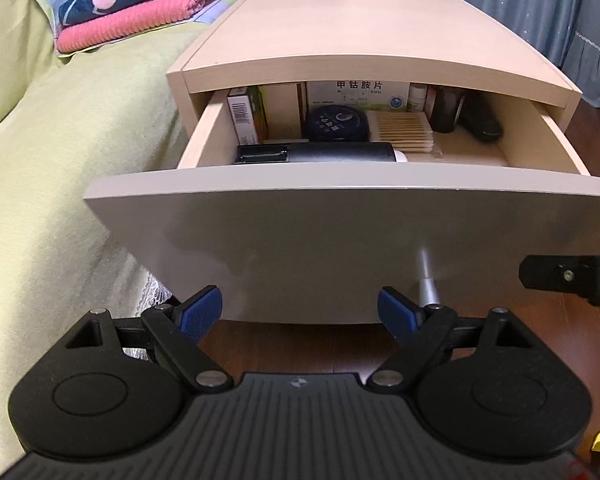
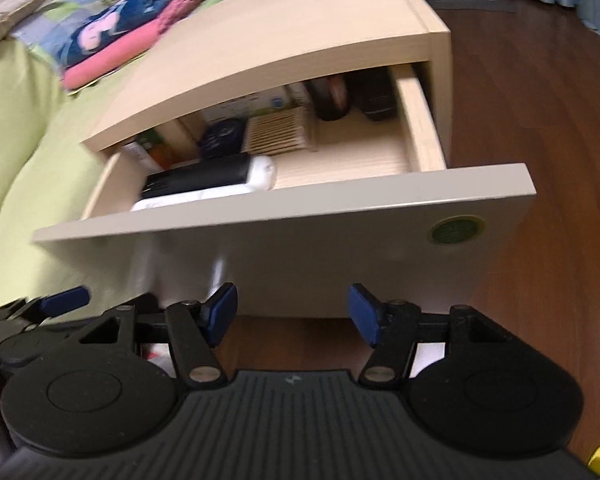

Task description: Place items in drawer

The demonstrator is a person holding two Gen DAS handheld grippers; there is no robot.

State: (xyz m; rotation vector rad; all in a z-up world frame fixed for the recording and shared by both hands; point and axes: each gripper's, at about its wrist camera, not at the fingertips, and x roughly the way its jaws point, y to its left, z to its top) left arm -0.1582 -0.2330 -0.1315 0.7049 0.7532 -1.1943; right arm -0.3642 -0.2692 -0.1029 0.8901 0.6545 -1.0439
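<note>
Hovering low in frame, left tongs (image 1: 300, 312) and right tongs (image 2: 292, 314) both released, empty; drawer (image 1: 340, 216) open, crowded; risk: shutting could jam tall boxes (image 1: 246, 114) under nightstand top (image 1: 360, 36).

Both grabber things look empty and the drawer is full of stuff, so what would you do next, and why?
Probably push the pale open drawer shut. Both the left hand-held gripper and the right hand-held gripper are open and hold nothing, the bedside cabinet's bare wooden top carries no items, and the long black case and box of cotton swabs already lie inside.
</note>
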